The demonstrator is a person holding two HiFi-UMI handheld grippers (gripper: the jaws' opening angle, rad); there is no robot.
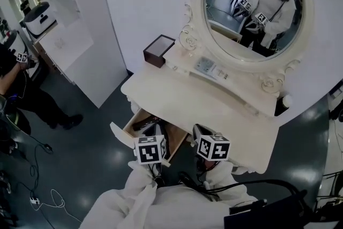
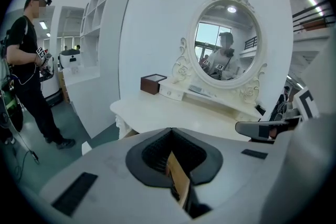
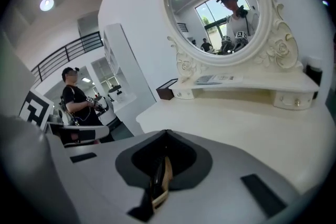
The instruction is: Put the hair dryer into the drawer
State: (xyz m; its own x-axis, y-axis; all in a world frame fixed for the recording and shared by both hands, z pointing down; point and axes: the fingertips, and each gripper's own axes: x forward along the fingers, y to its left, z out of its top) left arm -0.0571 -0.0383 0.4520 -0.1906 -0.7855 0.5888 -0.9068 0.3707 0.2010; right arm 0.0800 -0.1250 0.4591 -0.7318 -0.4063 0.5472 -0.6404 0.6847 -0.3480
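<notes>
The cream dressing table (image 1: 177,96) has its front drawer (image 1: 130,127) pulled open. A dark object (image 1: 146,122), which looks like the hair dryer, lies inside it, partly hidden by my left gripper. My left gripper (image 1: 160,130) hovers over the open drawer, shut, with nothing between its jaws (image 2: 170,132). My right gripper (image 1: 200,130) is beside it at the table's front edge, also shut and empty (image 3: 165,135). Each gripper view looks over the tabletop (image 2: 173,115) toward the oval mirror (image 3: 212,5); the drawer is out of sight in both.
A brown box (image 1: 158,50) sits at the table's back left, a small dark bottle (image 1: 282,104) at its right end. A white shelf unit (image 1: 75,35) stands to the left. A person in black (image 2: 26,65) stands on the dark floor, where cables (image 1: 43,198) lie.
</notes>
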